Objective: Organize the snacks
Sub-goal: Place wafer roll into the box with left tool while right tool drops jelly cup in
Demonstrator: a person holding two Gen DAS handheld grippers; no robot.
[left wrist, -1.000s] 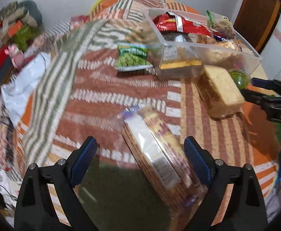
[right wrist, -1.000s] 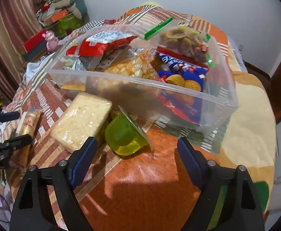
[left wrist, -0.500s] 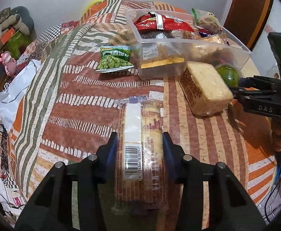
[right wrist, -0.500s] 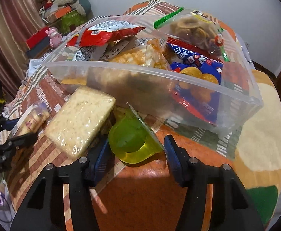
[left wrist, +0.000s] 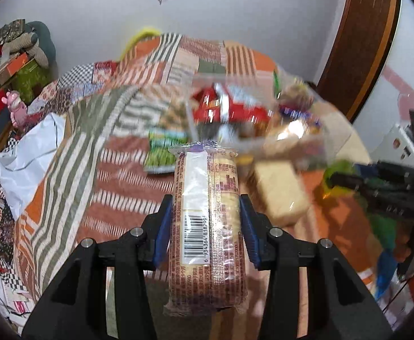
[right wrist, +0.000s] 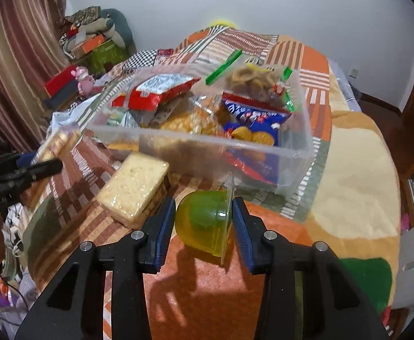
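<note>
Two grips | left gripper [left wrist: 205, 221]: crinkly biscuit sleeve [left wrist: 207, 226] | right gripper [right wrist: 204, 221]: domed jelly cup [right wrist: 202, 221]

A long biscuit pack [left wrist: 208, 226] is held lengthwise, barcode up. A green jelly cup [right wrist: 204, 221] is held sideways before the filled clear bin [right wrist: 263, 155].

glossy film biscuit pack [left wrist: 207, 223]; clear plastic bin [right wrist: 207, 153]; woven cloth bedspread [right wrist: 357, 147].

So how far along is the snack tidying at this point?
Mostly done: the clear bin already holds several snack bags. In hand: the left gripper is shut on a biscuit pack, and the right gripper, jaws just closed, holds a green jelly cup. Left on the bed: a cracker pack and a green pea bag.
</note>
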